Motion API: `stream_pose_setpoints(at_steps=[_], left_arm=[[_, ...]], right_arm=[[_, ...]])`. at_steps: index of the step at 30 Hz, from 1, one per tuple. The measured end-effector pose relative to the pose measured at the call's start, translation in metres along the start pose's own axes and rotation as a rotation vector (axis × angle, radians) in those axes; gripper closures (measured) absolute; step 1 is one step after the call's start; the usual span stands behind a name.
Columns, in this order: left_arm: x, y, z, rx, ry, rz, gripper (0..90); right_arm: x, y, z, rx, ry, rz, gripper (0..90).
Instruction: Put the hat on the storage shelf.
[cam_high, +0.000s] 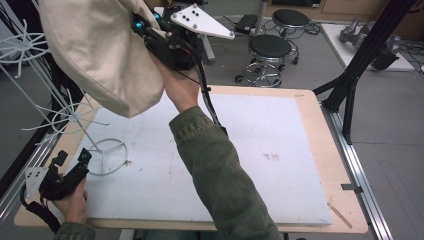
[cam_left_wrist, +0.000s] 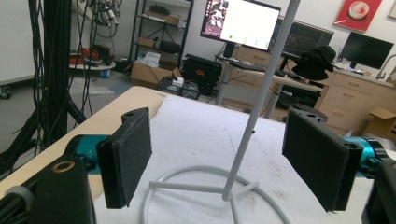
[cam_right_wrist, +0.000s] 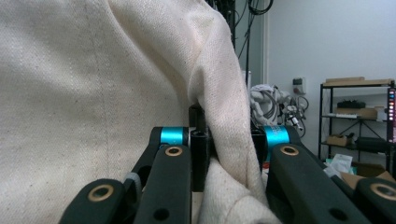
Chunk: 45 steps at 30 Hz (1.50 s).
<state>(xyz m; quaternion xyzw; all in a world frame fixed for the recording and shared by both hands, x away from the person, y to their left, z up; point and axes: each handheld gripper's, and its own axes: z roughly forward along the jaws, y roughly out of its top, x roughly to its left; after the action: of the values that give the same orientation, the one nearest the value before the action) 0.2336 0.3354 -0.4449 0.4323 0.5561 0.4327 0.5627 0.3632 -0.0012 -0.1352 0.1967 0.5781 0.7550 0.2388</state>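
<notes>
A cream cloth bag (cam_high: 95, 50) hangs in the air above the table's far left, with my right gripper (cam_high: 139, 25) raised high and shut on a fold of it. In the right gripper view the cloth (cam_right_wrist: 93, 93) bulges around the gripper (cam_right_wrist: 229, 140), pinched between the jaws. A white wire stand (cam_high: 75, 112) rises from a ring base (cam_high: 107, 156) on the table's left side. My left gripper (cam_high: 72, 157) rests low at the near left corner, open, just short of the ring. In the left gripper view the stand's pole (cam_left_wrist: 261, 88) is ahead of the gripper (cam_left_wrist: 217, 126), untouched.
The white board (cam_high: 260, 150) covers most of the wooden table. The stand's wire arms (cam_high: 20, 45) spread out at the far left. Two black stools (cam_high: 270, 47) sit behind the table, and a black frame leg (cam_high: 350, 85) stands at the far right corner.
</notes>
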Motion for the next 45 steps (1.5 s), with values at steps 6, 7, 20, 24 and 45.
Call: stream_pose_setpoints(at_steps=[6, 7, 20, 24, 45], left_arm=[[0.0, 0.0, 0.001, -0.001, -0.003, -0.004, 24.2], [0.0, 0.0, 0.001, -0.002, -0.003, -0.004, 24.2], [0.0, 0.0, 0.001, -0.001, -0.007, -0.012, 24.2], [0.0, 0.0, 0.001, -0.001, -0.009, -0.012, 24.2], [0.0, -0.001, 0.001, 0.0, -0.012, -0.024, 24.2]], right_arm=[[0.006, 0.008, 0.013, 0.004, 0.003, -0.011, 77.9], [0.006, 0.009, 0.015, 0.004, 0.003, -0.014, 77.9], [0.025, 0.007, 0.04, 0.016, 0.047, 0.001, 77.6], [0.03, 0.005, 0.047, 0.03, 0.036, -0.002, 77.5], [0.04, -0.052, 0.061, 0.205, 0.045, -0.041, 76.2]])
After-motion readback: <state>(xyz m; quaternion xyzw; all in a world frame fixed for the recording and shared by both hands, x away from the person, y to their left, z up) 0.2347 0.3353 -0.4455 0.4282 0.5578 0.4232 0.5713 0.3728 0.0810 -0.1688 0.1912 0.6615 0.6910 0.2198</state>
